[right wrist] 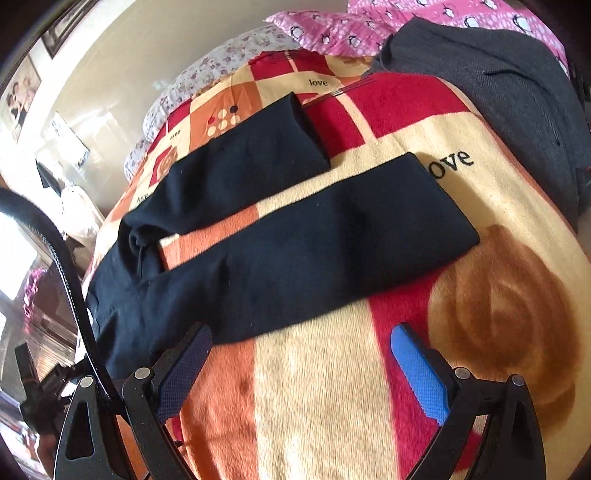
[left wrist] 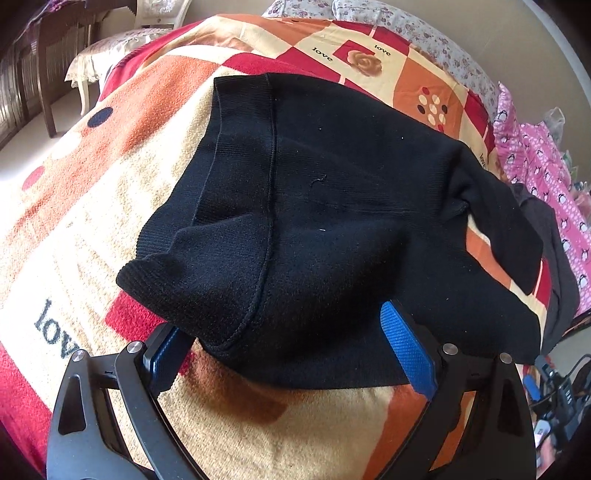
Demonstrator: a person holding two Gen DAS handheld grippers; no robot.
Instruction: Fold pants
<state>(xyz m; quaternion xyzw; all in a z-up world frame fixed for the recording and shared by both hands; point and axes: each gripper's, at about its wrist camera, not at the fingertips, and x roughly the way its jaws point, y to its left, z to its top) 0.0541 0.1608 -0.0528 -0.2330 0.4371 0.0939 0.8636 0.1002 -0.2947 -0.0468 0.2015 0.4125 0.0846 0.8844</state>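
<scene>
Two grippers frame the scene, both with jaws spread wide and gripping nothing. Nearest in the left wrist view, we see the left gripper (left wrist: 295, 350) set at the waist end of the black pants (left wrist: 332, 206): the ribbed waistband (left wrist: 236, 155) lies flat ahead, a loose corner of it bulges up just above the left blue pad, and the garment's near edge drapes between the jaws without being pinched. In the right wrist view, the right gripper (right wrist: 306, 369) hovers over the patterned blanket (right wrist: 317, 398) of the bed, its left pad close to the near edge of the nearer leg (right wrist: 332, 236), its right pad over bare blanket. Farther off, the second leg (right wrist: 240, 158) lies apart from the first, a strip of blanket showing between them, so the pants form an open V from the crotch. We judge the task barely begun: the garment is laid out roughly flat, but no fold is visible, and bringing one leg onto the other, then folding lengthwise, remains. Beyond the leg ends lie a dark grey garment (right wrist: 498, 96) and pink printed bedding (right wrist: 354, 33).
</scene>
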